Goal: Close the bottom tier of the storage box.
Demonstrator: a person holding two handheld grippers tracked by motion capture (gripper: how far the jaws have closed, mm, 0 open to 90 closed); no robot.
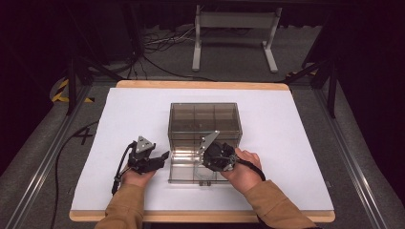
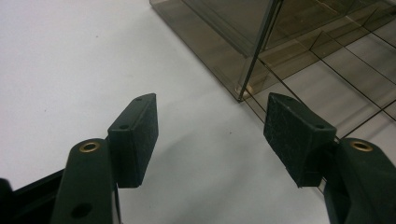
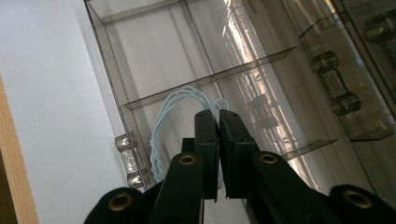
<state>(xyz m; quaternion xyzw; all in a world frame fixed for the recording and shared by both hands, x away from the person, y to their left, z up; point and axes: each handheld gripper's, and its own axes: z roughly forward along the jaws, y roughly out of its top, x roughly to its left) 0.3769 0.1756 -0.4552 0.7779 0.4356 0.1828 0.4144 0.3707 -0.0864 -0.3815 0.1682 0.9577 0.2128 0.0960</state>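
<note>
1. The right gripper (image 3: 218, 116), jaws pinched nearly together on a pale blue twisted wire loop (image 3: 163, 121), holds it over a front compartment of the pulled-out clear drawer (image 3: 140, 70), seemingly to drop it inside.
2. The left gripper (image 2: 210, 135) rests wide and empty on the white table cover (image 2: 60, 60), just beside the smoky transparent plastic drawer box (image 1: 204, 121), perhaps ready to steady it.
3. Thin dividers hem the loop closely; open room lies to the left.

The right gripper (image 3: 218, 114) has its jaws pinched on a pale blue cable loop (image 3: 175, 105), which arcs toward eleven o'clock over the smoky clear drawer (image 3: 154, 60).
</note>
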